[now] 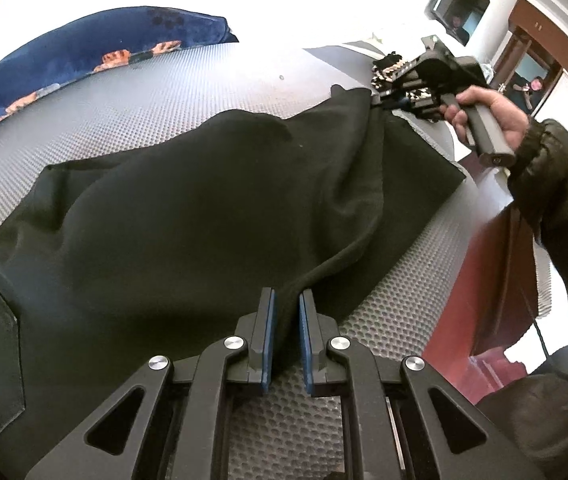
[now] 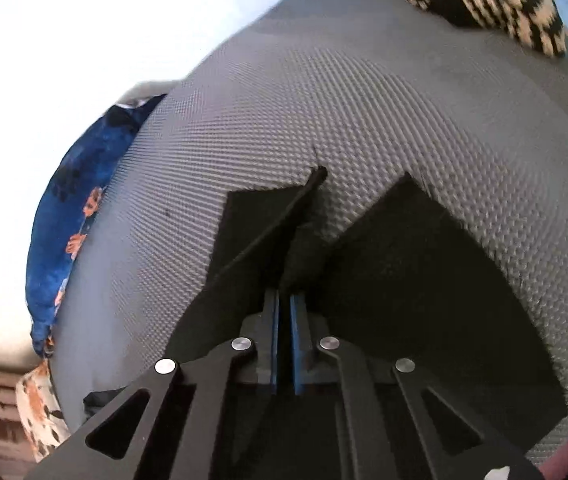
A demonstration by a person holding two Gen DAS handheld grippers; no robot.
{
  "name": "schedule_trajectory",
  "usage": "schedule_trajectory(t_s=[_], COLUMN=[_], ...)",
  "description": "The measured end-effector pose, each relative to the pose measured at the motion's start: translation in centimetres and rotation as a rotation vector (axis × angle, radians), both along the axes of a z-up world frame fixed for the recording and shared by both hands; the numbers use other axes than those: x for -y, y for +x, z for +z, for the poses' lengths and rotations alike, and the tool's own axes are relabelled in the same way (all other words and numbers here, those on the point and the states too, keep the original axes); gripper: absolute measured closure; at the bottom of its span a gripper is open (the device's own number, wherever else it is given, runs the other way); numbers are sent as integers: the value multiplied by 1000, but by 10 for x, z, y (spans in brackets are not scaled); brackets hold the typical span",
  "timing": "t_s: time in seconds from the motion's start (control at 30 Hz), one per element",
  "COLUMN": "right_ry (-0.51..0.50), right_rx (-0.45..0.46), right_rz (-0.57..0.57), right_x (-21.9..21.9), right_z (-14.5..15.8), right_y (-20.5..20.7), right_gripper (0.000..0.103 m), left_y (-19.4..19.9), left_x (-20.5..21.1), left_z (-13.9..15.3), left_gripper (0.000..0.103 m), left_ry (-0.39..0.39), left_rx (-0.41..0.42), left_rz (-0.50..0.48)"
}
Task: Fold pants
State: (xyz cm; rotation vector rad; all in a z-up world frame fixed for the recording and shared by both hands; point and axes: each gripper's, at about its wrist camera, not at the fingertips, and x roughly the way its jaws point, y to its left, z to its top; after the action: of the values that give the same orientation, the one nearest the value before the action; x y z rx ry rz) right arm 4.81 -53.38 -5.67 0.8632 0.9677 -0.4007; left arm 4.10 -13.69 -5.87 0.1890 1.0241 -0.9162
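Black pants (image 1: 204, 208) on mat, edge pinched in left claw (image 1: 285, 300)

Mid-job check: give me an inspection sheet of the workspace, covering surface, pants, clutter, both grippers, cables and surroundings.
Surface: grey dimpled mat, bare around the garment.
Job's things: black pants spread on the mat, creased, not yet folded flat.
Clutter: blue patterned cloth at the mat's far edge; black-and-cream zigzag cloth at a far corner.
Grippers: left gripper pinches the near edge of the pants; right gripper is shut on the fabric at the far end, held by a hand.
Cables: nothing seen.
Surroundings: red-brown wooden furniture beside the mat; window behind.
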Motion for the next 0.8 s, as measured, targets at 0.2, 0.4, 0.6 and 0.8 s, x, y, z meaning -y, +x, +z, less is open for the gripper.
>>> schedule_trajectory(t_s=[0.2,0.4,0.6,0.8], right_ry=[9,-100,-186,-82], right_rx=[82,230,202,-16], right_rz=[52,74,1,-195], right_x=[-12,-24,-22,3], right_z=[45,126,131,24], right_y=[29,26,-58,-154], right_gripper=[99,99,100,100], left_y=[8,6,-5,-14], left_x=[-9,-11,1,15], left_z=[6,17,2,-19], left_gripper=[92,92,92,92], left_ry=[-31,-47,-4,83], left_rx=[-7,23,19,29], left_rz=[53,52,-26,-91])
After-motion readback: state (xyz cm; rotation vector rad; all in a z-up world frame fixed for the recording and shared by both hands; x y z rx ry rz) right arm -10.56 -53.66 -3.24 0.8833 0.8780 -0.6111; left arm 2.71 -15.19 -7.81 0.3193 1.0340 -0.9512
